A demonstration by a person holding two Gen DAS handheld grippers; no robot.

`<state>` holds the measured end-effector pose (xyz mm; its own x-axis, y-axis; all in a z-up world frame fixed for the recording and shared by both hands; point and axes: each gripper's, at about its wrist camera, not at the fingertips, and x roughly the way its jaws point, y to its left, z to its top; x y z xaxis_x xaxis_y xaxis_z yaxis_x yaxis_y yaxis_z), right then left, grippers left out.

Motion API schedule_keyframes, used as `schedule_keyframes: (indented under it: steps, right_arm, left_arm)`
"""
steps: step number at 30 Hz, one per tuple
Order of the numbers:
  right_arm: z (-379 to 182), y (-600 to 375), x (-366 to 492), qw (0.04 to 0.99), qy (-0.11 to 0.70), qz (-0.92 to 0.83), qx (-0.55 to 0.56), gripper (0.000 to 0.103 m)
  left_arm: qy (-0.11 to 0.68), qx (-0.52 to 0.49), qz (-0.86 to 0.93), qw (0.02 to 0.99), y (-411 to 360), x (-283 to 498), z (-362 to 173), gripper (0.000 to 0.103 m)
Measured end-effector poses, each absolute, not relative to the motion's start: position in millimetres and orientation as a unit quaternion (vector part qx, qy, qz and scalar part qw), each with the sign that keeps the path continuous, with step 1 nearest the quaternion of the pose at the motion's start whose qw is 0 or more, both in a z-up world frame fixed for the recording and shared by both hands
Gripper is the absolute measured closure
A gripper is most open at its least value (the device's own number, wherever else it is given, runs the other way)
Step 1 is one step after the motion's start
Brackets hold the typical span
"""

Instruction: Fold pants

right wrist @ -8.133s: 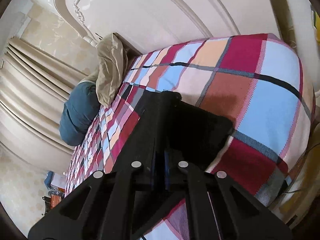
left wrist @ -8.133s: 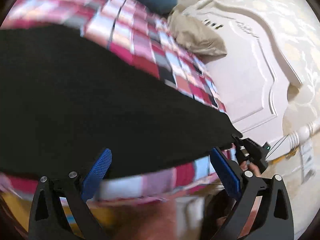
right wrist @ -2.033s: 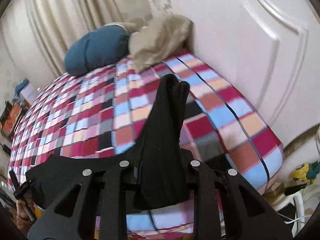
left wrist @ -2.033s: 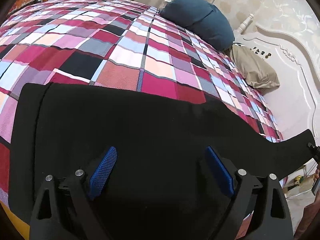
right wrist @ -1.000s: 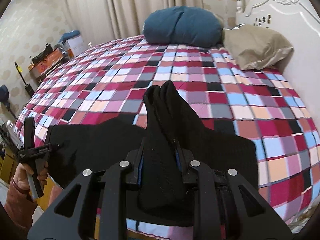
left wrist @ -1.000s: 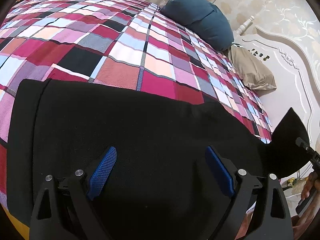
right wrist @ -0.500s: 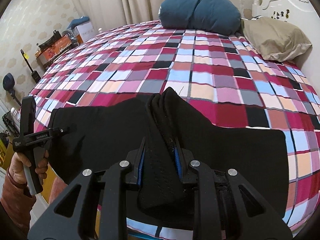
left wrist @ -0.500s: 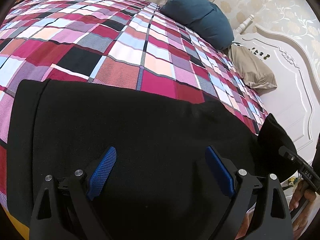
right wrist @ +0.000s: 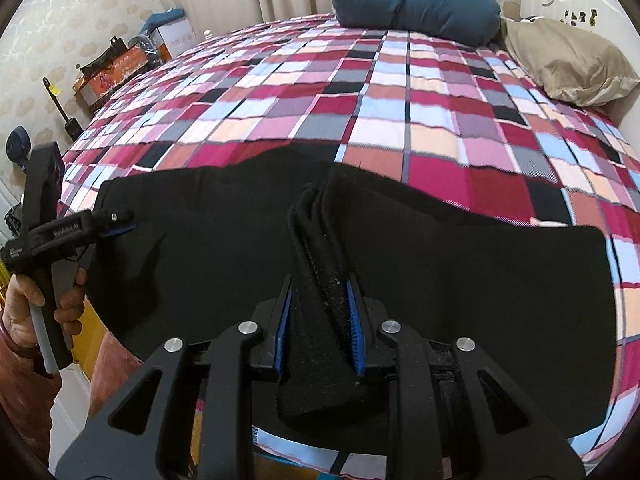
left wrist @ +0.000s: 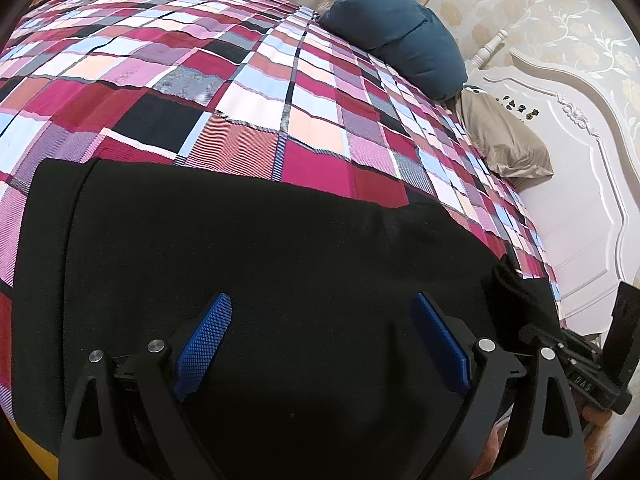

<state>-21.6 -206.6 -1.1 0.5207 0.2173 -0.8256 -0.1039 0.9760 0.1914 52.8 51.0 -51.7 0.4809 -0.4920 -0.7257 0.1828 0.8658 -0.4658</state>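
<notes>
The black pants (left wrist: 260, 272) lie flat across the near edge of a plaid bed; in the right wrist view they fill the lower middle (right wrist: 460, 264). My left gripper (left wrist: 320, 320) is open and empty, hovering just above the pants' middle. My right gripper (right wrist: 318, 312) is shut on a bunched end of the pants, which stands up between its blue pads (right wrist: 352, 316). From the left wrist view the right gripper (left wrist: 536, 330) holds that end lifted at the pants' right edge. From the right wrist view the left gripper (right wrist: 120, 222) sits at the left.
The plaid bedcover (right wrist: 360, 92) stretches far behind the pants. A blue pillow (right wrist: 416, 0) and a beige pillow (right wrist: 568, 64) lie by the white headboard (left wrist: 580, 168). Boxes and clutter (right wrist: 120, 64) stand on the floor past the bed's left side.
My right gripper has carried the gripped pants end leftward over the lying pants, closer to the left gripper. The left gripper has stayed open above the fabric.
</notes>
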Motion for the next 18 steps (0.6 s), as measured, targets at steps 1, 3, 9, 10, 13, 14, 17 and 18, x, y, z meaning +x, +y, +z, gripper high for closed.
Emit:
schedule_keyframes:
  steps: [1, 3, 9, 10, 13, 14, 17, 18]
  right_arm:
    - [-3.2, -205.0, -21.6, 0.869, 0.483, 0.093, 0.059, 0.080]
    - [-7.8, -201.6, -21.1, 0.866, 0.487, 0.097, 0.061, 0.080]
    - [-21.3, -182.6, -19.9, 0.857, 0.498, 0.119, 0.063, 0.078]
    - [-22.0, -180.8, -20.8, 0.857, 0.498, 0.119, 0.063, 0.076]
    - [-21.7, -179.2, -25.9, 0.851, 0.498, 0.139, 0.087, 0.061]
    - [-19.6, -177.8, -28.9, 0.850, 0.497, 0.150, 0.092, 0.058]
    - [1.9, -188.8, -44.1, 0.836, 0.470, 0.232, 0.162, 0.055]
    - [9.6, -198.2, -46.9, 0.833, 0.458, 0.246, 0.185, 0.048]
  left_arm:
    - [0.469, -0.165, -0.200, 0.845, 51.0, 52.8, -51.7, 0.012]
    - [0.469, -0.165, -0.200, 0.845, 50.7, 52.7, -51.7, 0.012]
    - [0.469, -0.164, -0.200, 0.845, 50.7, 52.6, -52.1, 0.012]
    - [0.469, -0.164, -0.200, 0.845, 51.2, 52.8, -51.9, 0.012]
    - [0.469, -0.162, -0.199, 0.845, 50.9, 53.3, -52.0, 0.012]
    - [0.469, -0.161, -0.199, 0.845, 50.4, 53.4, -52.0, 0.012]
    - [0.469, -0.157, -0.198, 0.846, 49.3, 54.2, -51.9, 0.012]
    - [0.468, -0.156, -0.198, 0.847, 49.0, 54.1, -51.8, 0.012]
